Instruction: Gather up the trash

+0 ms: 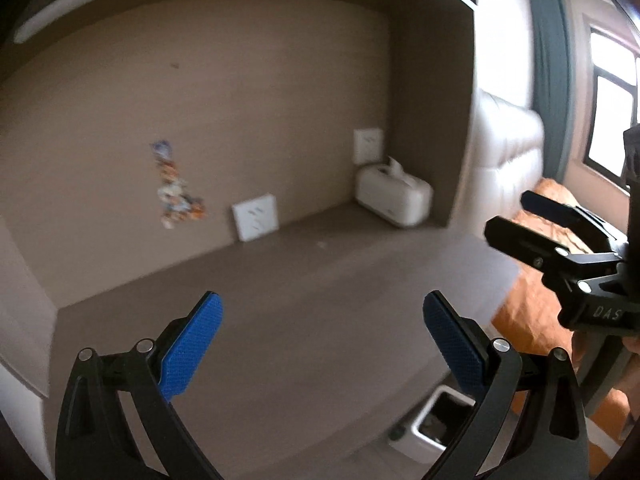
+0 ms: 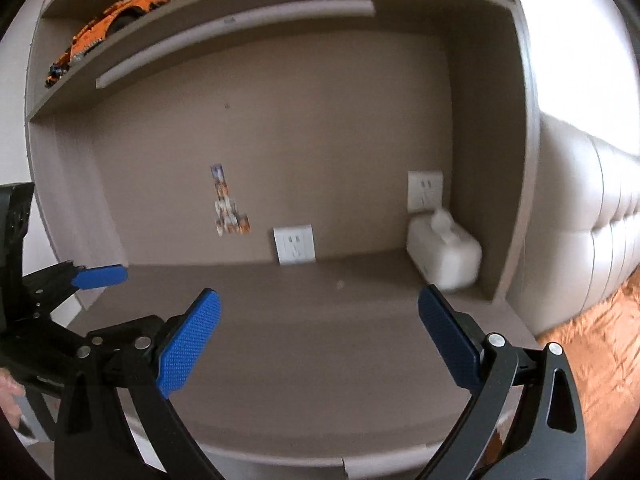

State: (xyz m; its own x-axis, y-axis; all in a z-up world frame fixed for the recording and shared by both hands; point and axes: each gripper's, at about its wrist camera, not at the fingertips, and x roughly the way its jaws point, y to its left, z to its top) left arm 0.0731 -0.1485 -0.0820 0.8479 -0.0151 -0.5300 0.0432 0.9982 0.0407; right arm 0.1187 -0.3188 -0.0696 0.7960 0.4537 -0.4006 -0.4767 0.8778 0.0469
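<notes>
While both of your grippers hang over the front of the brown bench (image 1: 304, 320), neither carries anything. The bench sits in a recessed alcove with a shelf (image 2: 256, 12) above it and a padded white headboard (image 2: 580, 232) to its right; an orange bedcover (image 1: 532, 308) lies below that.

Your left gripper (image 1: 324, 340) points forward and slightly down across the bench surface, its blue pads (image 1: 192, 352) spread wide apart, nothing between them. Your right gripper (image 2: 320, 340) is held level with it, just beside it on the right and angled inward toward the back wall, its pads likewise wide apart and bare. From the left wrist view the right gripper shows side-on at the frame's right edge, fingers parted.

A white bin (image 1: 434, 424) stands on the floor below the bench's front edge, seen between the left gripper's right finger and the bench; dark contents show inside, too blurred to identify.

At the back right corner of the bench rests a white tissue box (image 1: 394, 194), a tissue protruding from its top. Two white wall sockets (image 2: 294, 244) sit on the back wall, one just above the box. An orange model car (image 2: 116, 20) rests on the shelf. A strip of small stickers (image 2: 228, 208) is on the wall. A small speck (image 2: 340, 285) lies on the bench mid-rear; I cannot tell what it is.
</notes>
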